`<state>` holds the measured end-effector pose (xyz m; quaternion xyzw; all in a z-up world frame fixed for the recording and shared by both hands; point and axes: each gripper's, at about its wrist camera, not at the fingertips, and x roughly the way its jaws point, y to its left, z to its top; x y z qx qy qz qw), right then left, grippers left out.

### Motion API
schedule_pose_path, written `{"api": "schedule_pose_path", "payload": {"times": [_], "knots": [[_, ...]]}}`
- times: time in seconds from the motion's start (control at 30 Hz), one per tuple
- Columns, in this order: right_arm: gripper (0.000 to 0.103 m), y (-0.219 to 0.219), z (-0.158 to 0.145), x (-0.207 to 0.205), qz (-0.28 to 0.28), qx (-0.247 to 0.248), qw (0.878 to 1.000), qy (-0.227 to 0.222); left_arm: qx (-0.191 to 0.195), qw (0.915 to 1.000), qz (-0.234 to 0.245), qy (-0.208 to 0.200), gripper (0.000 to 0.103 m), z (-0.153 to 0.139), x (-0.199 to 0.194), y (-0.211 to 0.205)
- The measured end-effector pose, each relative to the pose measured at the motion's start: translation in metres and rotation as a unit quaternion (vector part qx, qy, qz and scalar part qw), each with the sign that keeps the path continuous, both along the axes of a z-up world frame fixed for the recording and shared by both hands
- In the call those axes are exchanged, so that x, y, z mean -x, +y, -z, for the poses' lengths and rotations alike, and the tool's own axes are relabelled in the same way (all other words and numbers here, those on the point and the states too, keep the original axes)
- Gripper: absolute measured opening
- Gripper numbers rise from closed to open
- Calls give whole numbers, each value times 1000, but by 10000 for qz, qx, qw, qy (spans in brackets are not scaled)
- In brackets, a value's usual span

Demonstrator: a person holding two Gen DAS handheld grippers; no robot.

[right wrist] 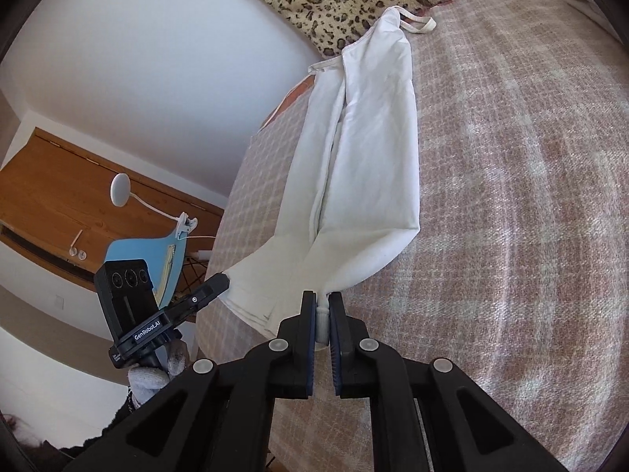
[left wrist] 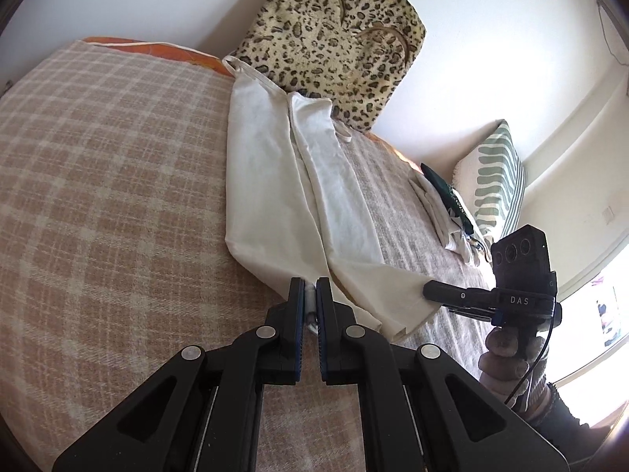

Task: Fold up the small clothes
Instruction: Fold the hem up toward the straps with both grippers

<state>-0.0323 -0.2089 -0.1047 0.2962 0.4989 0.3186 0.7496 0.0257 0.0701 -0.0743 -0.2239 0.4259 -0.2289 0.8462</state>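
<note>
A white strappy top (left wrist: pixel 275 181) lies lengthwise on the plaid blanket (left wrist: pixel 110 181), folded into a narrow strip, straps toward the leopard cushion. My left gripper (left wrist: pixel 310 291) is shut on the top's near hem. My right gripper (left wrist: pixel 432 289) pinches the other hem corner at the right. In the right wrist view my right gripper (right wrist: pixel 322 306) is shut on a bunch of the white top (right wrist: pixel 365 149), and the left gripper (right wrist: pixel 220 277) holds the hem corner at the left.
A leopard-print cushion (left wrist: pixel 334 39) stands against the wall at the head of the bed. A striped green pillow (left wrist: pixel 495 185) and a pile of folded clothes (left wrist: pixel 444 212) lie at the right. A blue chair (right wrist: pixel 157 259) stands beside the bed.
</note>
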Motion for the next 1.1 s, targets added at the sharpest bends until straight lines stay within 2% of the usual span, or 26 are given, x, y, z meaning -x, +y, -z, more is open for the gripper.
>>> {"api": "schedule_pose_path", "payload": {"times": [0.3, 0.5, 0.7, 0.93, 1.1], "knots": [[5, 0, -14, -34, 370, -1, 9993, -42, -30, 9994, -288, -181, 5, -11, -40, -2], [5, 3, -12, -57, 625, 90, 9979, 143, 120, 9988, -465, -1, 5, 0, -68, 2], [5, 8, -6, -84, 727, 215, 9969, 209, -46, 9981, -613, 26, 5, 6, -87, 0], [4, 8, 13, -105, 828, 190, 9952, 485, -177, 9972, -718, 125, 5, 16, -97, 0], [5, 15, 8, -114, 788, 297, 9956, 418, -172, 9966, -777, 220, 5, 22, -104, 2]]}}
